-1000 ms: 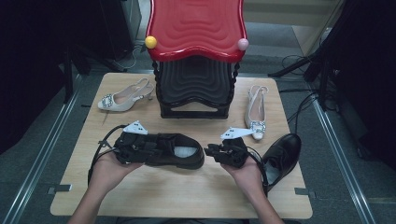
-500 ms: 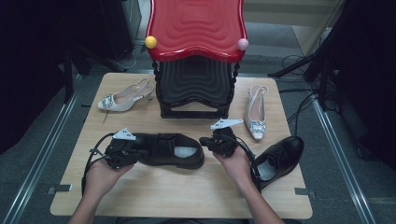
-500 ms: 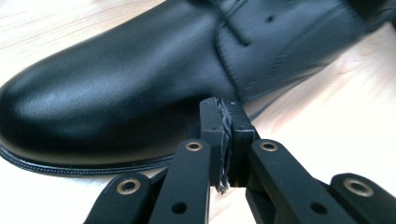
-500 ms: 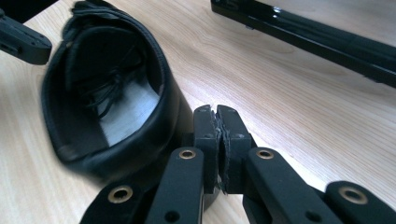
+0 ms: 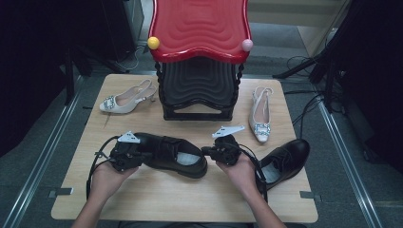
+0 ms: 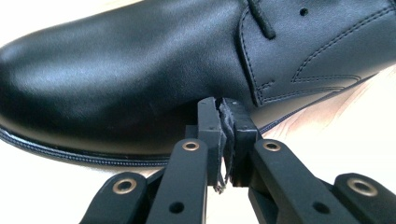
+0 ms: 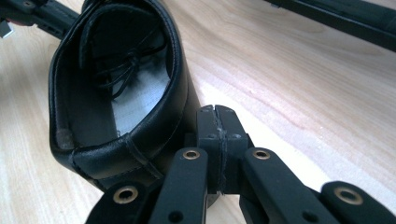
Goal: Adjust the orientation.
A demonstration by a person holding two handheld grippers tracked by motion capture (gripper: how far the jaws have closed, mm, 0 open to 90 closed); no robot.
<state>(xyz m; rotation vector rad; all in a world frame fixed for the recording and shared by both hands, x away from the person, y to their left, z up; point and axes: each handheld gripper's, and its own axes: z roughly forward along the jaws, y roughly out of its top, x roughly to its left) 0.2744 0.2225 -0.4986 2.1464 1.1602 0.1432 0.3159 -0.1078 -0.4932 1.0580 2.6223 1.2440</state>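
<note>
Shoe (image 5: 173,153), black and laced, lies just in front of the red rack (image 5: 199,57), and I press my left gripper (image 5: 145,154) against its toe end and my right gripper (image 5: 205,152) against its heel. From my left gripper (image 6: 223,105), the jaws have just snapped together, empty, their tips touching the shoe's (image 6: 140,70) side above the sole. From my right gripper (image 7: 215,112), the jaws are clenched on nothing, tips against the heel wall of the shoe (image 7: 126,93).

lab: cables (image 5: 304,102), floor rails (image 5: 349,156)
</note>
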